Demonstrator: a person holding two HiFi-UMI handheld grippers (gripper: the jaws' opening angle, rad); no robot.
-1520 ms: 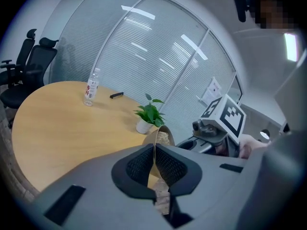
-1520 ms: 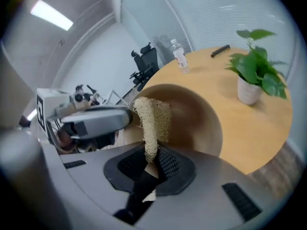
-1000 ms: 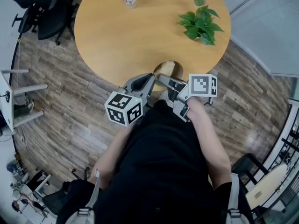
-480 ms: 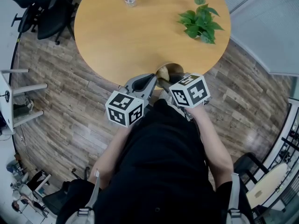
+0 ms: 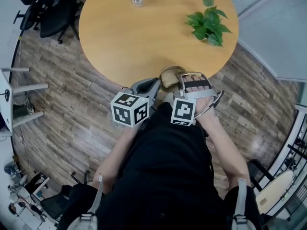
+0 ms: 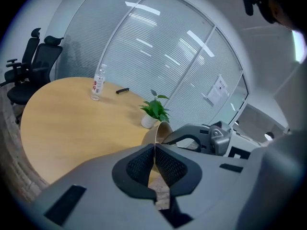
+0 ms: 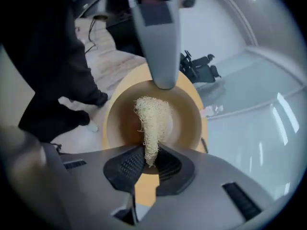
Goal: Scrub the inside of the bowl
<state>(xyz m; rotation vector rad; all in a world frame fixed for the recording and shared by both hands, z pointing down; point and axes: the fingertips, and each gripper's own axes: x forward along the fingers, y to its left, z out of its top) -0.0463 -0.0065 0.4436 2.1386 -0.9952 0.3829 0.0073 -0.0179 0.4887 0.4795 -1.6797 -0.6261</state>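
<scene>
Left gripper (image 6: 154, 161): jaws pressed together on the thin rim of the bowl (image 6: 161, 130), holding it tilted at the near edge of the table (image 5: 139, 32); same grip and place as a second ago.
Right gripper (image 7: 149, 158): clamped on the lower end of a loofah scrubber (image 7: 153, 119).
Scrubber: its free end lies against the bowl's inner wall, just ahead of the right jaws.
Change: the right gripper has rolled over. Its marker cube (image 5: 183, 111), earlier up beside the bowl, now sits nearer the person's body, with the hand (image 5: 195, 84) showing above it.
</scene>
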